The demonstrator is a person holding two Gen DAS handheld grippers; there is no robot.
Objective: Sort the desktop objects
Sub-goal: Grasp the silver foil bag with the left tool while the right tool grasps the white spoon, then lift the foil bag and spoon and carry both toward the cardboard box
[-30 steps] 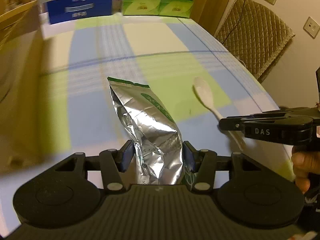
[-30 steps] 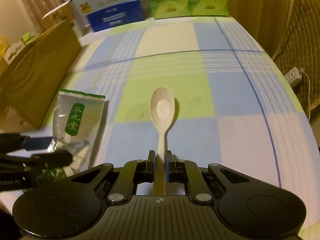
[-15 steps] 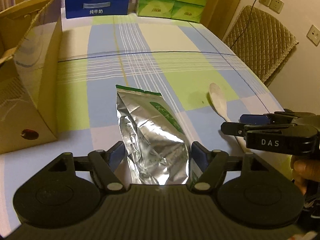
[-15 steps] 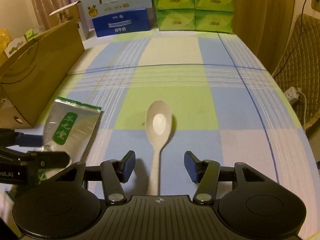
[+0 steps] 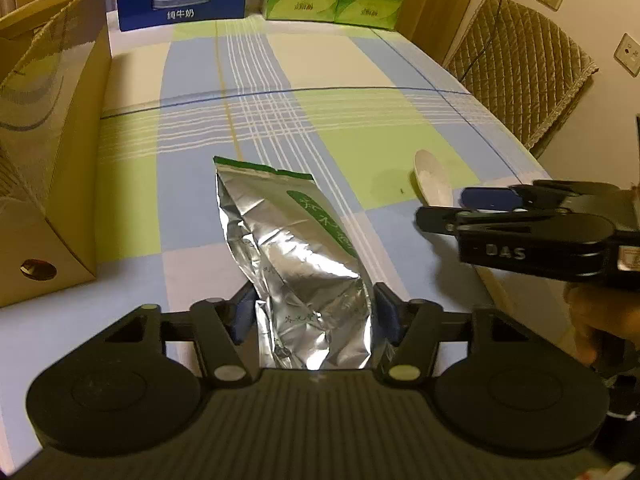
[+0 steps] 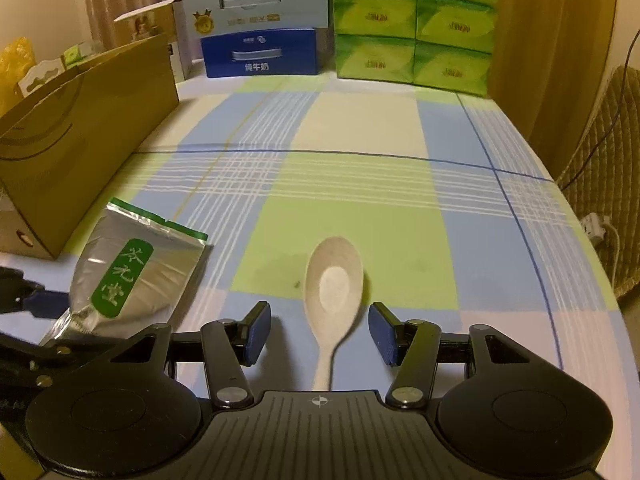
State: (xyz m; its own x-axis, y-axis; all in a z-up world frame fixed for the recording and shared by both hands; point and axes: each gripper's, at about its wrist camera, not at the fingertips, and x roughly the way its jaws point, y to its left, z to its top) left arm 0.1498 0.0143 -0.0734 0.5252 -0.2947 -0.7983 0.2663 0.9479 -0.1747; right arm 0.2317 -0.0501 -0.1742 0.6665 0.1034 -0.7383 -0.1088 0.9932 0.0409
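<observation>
The blue milk carton [image 5: 181,2] at the table's 12 o'clock end reads "纯牛奶" in white on its front. The right gripper [image 5: 440,210], at 3 o'clock from the foil pouch [image 5: 292,264], carries "DAS" on its black body. The pouch's green label [image 6: 120,280] bears three white characters, the first "茶"; the others are unclear. Lettering on the green tissue packs [image 6: 412,24] is too small to read.

Left gripper [image 5: 314,312]: jaws have just been closing, and the pads now press both sides of the silver foil pouch [image 5: 292,248]. The pouch rises tilted from the checked tablecloth [image 5: 192,132]. Right of the pouch: white spoon [image 5: 433,178], bowl upward. Right gripper [image 5: 448,206] sits just over the spoon's handle. Left of the pouch, apart: brown cardboard box [image 5: 52,152].
</observation>
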